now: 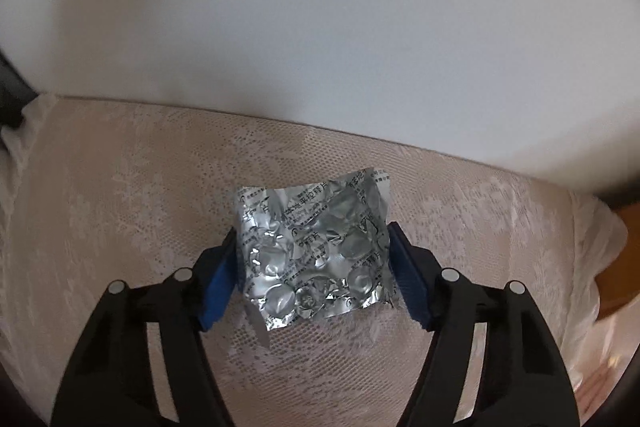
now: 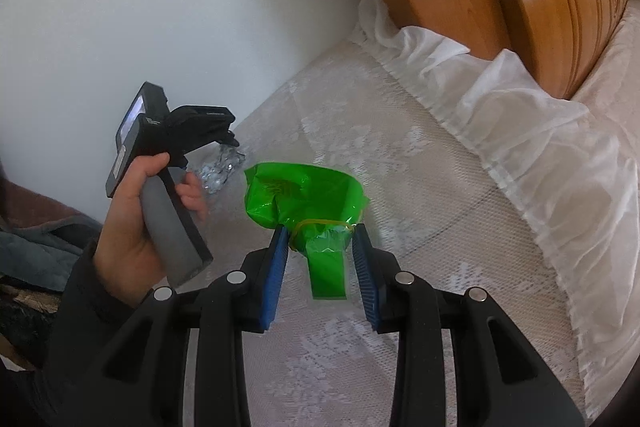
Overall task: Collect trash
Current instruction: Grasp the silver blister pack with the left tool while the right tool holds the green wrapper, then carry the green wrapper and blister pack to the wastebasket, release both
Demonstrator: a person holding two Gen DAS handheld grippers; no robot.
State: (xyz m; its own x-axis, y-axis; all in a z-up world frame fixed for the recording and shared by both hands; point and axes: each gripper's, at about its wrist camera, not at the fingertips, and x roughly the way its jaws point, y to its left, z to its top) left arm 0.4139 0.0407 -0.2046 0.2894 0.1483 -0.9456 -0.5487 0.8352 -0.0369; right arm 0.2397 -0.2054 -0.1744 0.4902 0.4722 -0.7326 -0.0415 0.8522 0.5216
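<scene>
The foil pill sheet (image 1: 314,251) could slip and fall, because it is thin, crumpled and only pinched at its edges. It sits in the middle of the picture, squeezed between the left gripper (image 1: 312,247) fingers, above the lace cloth (image 1: 120,227). The right gripper (image 2: 320,227) fingers pinch the green bag (image 2: 308,199) near its tied neck.

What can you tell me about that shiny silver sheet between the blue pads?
The silver sheet is a crumpled foil pill pack, its round pockets pushed in and torn, seemingly empty, with dark printed characters across it. It lies roughly flat on the lace cloth, near the white wall. The left gripper straddles it, blue pads at its two side edges, apparently pinching it. In the right wrist view it glints under that gripper, beside a green bag.
</scene>
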